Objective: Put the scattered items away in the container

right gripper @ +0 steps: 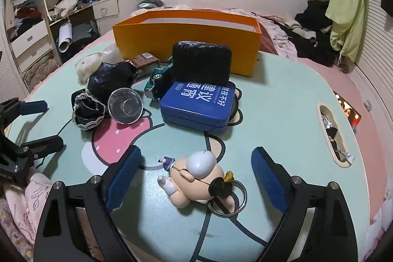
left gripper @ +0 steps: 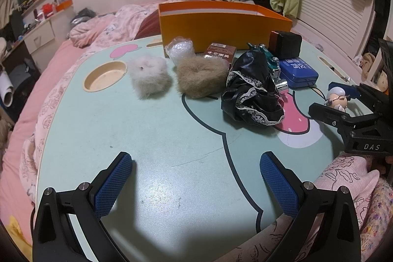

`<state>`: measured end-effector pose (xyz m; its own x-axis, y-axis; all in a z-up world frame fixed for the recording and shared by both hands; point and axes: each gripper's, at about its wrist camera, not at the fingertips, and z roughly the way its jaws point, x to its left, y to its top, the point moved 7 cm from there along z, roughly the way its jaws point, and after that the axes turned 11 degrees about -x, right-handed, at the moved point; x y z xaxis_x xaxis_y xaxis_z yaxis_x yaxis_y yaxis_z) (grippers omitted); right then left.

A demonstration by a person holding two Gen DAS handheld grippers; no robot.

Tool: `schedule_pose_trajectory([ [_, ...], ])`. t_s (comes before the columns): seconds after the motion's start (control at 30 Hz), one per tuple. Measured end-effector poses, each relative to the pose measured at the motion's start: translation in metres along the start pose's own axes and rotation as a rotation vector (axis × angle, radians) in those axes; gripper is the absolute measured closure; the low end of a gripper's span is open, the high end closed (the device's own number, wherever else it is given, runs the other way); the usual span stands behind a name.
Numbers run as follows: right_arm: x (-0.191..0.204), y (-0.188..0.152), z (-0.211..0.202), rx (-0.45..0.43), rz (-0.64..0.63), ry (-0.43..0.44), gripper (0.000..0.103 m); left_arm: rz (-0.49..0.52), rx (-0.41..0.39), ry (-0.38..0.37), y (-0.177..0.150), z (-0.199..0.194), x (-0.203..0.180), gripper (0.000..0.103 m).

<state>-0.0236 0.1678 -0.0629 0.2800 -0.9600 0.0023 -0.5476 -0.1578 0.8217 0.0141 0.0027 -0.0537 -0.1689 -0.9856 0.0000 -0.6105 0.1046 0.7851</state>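
Both grippers stood over the mint-green lap table (left gripper: 147, 134) as I watched; my right gripper (right gripper: 196, 178) had its blue pads wide apart, and the small figure keychain (right gripper: 196, 178) lay on the tabletop between them, touched by neither pad; my left gripper (left gripper: 196, 186) was likewise spread, with only bare table between its pads. At the far edge of the table stood the orange box (left gripper: 221, 26), open-topped; in front of it lay the scattered things: a white fluffy scrunchie (left gripper: 149, 76) beside a tan one (left gripper: 200, 76), a black lace-trimmed cloth (left gripper: 250, 95), a green toy car (right gripper: 157, 82), a blue tin (right gripper: 196, 102) with a black case (right gripper: 201, 60) just behind it, a brown packet (left gripper: 221, 52), and a glass cup (right gripper: 125, 106) on its side against the cloth.
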Motion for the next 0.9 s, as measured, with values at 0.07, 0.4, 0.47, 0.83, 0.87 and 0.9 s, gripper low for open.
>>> schedule_pose_trajectory([
  [0.07,-0.001,0.001,0.0,-0.001,0.004,0.003,0.012,0.0,-0.001,0.0,0.0,0.0,0.0,0.0],
  [0.4,0.0,0.002,-0.011,-0.093,0.023,0.036,0.059,-0.04,-0.03,0.023,0.001,-0.006,0.014,0.0],
  [0.47,0.0,0.003,-0.012,-0.105,0.03,0.043,0.059,-0.052,-0.075,0.009,0.007,-0.015,0.016,0.0],
  [0.83,-0.002,0.003,-0.012,-0.116,0.064,0.061,0.059,-0.225,-0.436,0.017,0.061,-0.061,0.066,0.007],
  [0.87,-0.002,0.003,-0.011,-0.114,0.064,0.06,0.059,-0.215,-0.461,0.053,0.068,-0.065,0.074,0.007],
  [0.9,-0.003,0.003,-0.012,-0.112,0.064,0.06,0.059,-0.213,-0.455,0.066,0.073,-0.064,0.077,0.007],
])
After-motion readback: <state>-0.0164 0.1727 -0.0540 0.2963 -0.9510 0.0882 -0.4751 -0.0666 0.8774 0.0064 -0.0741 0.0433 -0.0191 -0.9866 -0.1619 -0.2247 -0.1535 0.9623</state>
